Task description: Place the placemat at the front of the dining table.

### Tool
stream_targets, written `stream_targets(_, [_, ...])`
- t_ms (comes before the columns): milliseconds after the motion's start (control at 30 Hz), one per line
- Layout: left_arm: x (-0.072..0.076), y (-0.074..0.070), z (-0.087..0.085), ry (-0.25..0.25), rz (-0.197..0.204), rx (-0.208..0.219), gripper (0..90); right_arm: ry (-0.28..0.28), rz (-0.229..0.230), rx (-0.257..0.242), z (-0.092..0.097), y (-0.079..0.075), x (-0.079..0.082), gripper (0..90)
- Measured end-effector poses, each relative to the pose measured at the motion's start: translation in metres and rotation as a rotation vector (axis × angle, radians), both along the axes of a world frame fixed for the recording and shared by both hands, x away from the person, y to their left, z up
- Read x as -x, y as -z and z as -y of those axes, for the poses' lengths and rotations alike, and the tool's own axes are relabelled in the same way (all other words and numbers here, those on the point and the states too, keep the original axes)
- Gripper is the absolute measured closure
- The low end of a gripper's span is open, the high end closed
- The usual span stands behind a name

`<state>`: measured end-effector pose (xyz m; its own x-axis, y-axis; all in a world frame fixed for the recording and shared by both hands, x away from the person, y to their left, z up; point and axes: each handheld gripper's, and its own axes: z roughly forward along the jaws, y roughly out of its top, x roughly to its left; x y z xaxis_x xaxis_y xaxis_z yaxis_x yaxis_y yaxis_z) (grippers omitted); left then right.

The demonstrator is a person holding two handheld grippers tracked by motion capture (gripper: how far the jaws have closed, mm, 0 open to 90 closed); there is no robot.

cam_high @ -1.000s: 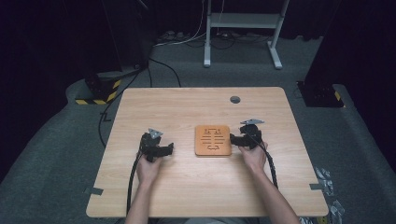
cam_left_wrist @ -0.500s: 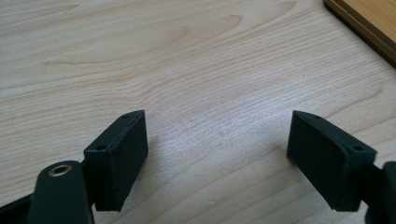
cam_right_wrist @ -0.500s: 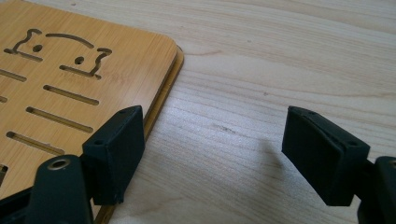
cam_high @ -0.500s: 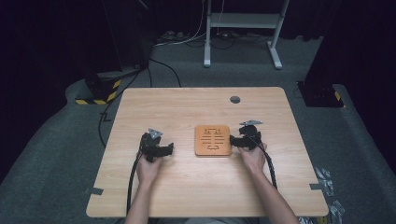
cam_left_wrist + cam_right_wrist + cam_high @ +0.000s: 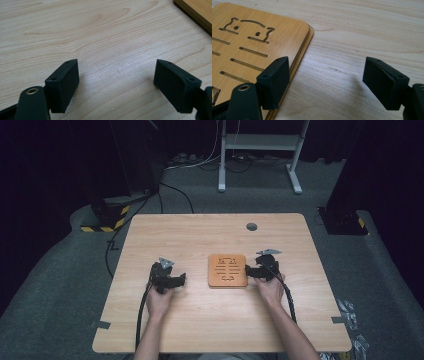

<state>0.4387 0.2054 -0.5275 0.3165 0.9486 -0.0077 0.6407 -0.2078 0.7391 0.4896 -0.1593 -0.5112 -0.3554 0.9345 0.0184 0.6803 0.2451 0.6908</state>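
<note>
A flat orange-brown wooden board (image 5: 228, 270) with cut slots lies on the light wooden table (image 5: 210, 235), a little right of centre and toward the person's side. It is close to square, its slightly longer axis running away from the person, its edges square to the table's edges; the slots run crosswise. The right gripper (image 5: 250, 271) sits just beside the board's right edge, pointing left at it; in the right gripper view its jaws stand wide apart and hold nothing, one jaw over the board's rounded corner (image 5: 308, 26), the other over bare table. The left gripper (image 5: 181, 281) rests on the table to the board's left, apart from it, pointing right; in the left gripper view its jaws are likewise spread wide and empty, with the board's corner (image 5: 197, 10) at the upper right. Bare tabletop lies open beyond the board and along the near edge. A small dark round disc (image 5: 251, 226) sits near the far edge, well apart from the board.
</note>
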Motion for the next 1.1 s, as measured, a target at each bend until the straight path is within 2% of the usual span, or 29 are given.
stream_targets(833, [0.0,0.0,0.0,-0.002,0.0,-0.002,20.4,-0.025,-0.001,-0.006,-0.008,0.0,0.002,21.4])
stream_targets(900, [0.0,0.0,0.0,-0.002,0.0,-0.002,20.4,-0.023,0.009,-0.007,-0.01,0.0,0.002,21.4])
stream_targets(1100, [0.0,0.0,0.001,-0.002,0.0,-0.002,20.3,-0.028,0.0,-0.012,-0.012,0.0,0.004,21.4])
